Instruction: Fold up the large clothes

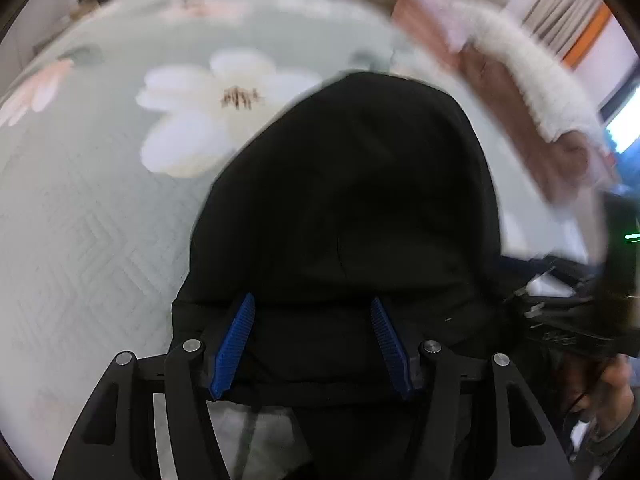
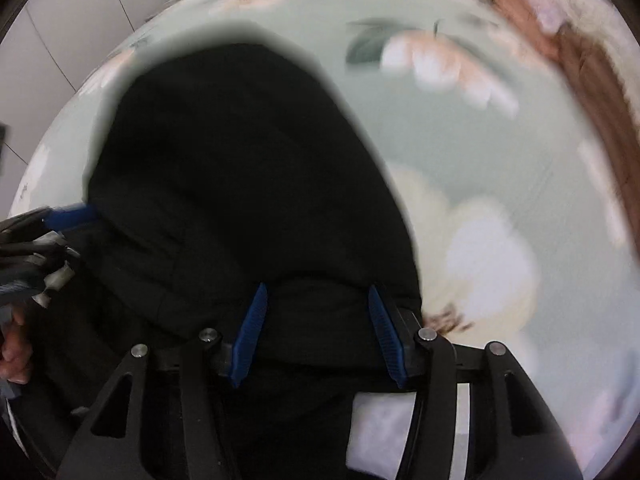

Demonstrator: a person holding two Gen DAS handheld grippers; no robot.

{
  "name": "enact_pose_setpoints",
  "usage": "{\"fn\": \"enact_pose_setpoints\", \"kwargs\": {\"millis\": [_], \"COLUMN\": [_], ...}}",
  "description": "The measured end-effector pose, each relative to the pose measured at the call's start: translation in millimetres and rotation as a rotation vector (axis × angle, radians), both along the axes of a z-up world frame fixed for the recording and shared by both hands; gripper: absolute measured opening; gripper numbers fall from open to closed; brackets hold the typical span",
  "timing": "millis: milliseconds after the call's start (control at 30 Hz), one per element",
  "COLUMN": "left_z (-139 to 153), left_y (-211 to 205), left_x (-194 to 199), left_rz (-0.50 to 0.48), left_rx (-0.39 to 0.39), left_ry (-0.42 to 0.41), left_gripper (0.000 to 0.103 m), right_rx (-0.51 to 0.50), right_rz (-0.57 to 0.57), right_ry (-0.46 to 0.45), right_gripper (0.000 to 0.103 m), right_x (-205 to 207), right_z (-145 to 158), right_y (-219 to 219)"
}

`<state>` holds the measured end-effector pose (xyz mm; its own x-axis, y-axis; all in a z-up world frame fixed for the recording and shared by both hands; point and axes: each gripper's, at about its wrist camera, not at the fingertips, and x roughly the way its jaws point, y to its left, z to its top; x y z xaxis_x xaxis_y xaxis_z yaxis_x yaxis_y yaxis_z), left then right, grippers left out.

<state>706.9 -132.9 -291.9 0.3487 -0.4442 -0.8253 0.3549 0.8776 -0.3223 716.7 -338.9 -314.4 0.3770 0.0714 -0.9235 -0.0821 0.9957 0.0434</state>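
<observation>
A large black garment (image 1: 352,200) lies in a rounded heap on the pale green flowered bed cover (image 1: 88,208). My left gripper (image 1: 314,304) is open, its blue pads on either side of the garment's near edge. The right gripper's body shows at the right edge of the left wrist view (image 1: 568,320). In the right wrist view the same black garment (image 2: 240,168) fills the centre and left. My right gripper (image 2: 316,292) is open, jaws wide over the garment's near edge. The left gripper's blue finger (image 2: 68,216) shows at the far left, touching the cloth.
A brown and white fluffy blanket (image 1: 516,80) lies along the bed's far right side, also in the right wrist view (image 2: 588,64). White cupboard doors (image 2: 68,12) stand beyond the bed. A curtain and window (image 1: 576,8) are at the far right. Both views are motion-blurred.
</observation>
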Motion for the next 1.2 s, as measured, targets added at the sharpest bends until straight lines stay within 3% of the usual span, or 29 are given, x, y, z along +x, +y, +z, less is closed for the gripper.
{"fn": "enact_pose_setpoints", "kwargs": {"millis": [100,267,400,500,600,667,767,900,933,967,1033,1133,1200], "left_z": [1.0,5.1,5.2,4.2,3.5,9.4,34.2,51.6,44.5,29.8,-2.2,8.1,23.7], "left_y": [1.0,6.7,8.3,11.4,19.2,22.3,30.7,44.1,48.6,49.4,43.4,29.8,31.5], "left_x": [-5.7,-9.5,-9.7,-7.1,-4.7,-3.0,-5.3,-4.6,0.3,8.2,18.5,15.1,11.4], "left_rz": [0.010,0.012,0.011,0.012,0.019,0.009,-0.023,0.006,0.027,0.053,0.019,-0.054,-0.082], "left_rx": [0.004,-0.013,-0.016,-0.045,-0.083,-0.101,-0.190,-0.202,-0.201,-0.152,-0.101,-0.002,0.009], "left_ry": [-0.042,-0.044,-0.046,-0.042,-0.027,-0.013,-0.017,-0.028,0.005,0.063,0.186,0.126,0.070], "left_gripper": [0.062,0.062,0.062,0.062,0.062,0.062,0.062,0.062,0.062,0.062,0.061,0.062,0.062], "right_rx": [0.018,0.154,0.140,0.047,0.025,0.054,0.060,-0.014,-0.011,-0.003,0.031,0.080,0.124], "right_rz": [-0.006,0.024,0.043,0.039,0.066,0.070,0.083,0.063,0.056,0.048,0.040,0.040,0.064], "right_ry": [-0.009,-0.177,-0.133,0.011,-0.016,-0.050,-0.089,-0.020,0.010,0.050,0.102,0.113,0.100], "right_gripper": [0.056,0.056,0.056,0.054,0.052,0.052,0.052,0.048,0.048,0.048,0.048,0.048,0.048], "right_x": [-1.5,31.6,83.3,105.1,96.9,81.8,52.0,12.5,6.6,3.6,1.3,3.6,3.3], "right_z": [15.5,72.1,49.9,1.4,2.4,21.4,45.9,44.4,38.2,26.1,9.0,10.5,21.0], "right_y": [-4.9,6.9,35.9,45.2,44.7,35.2,21.0,-5.2,-8.3,-14.4,-22.8,-31.6,-42.0]}}
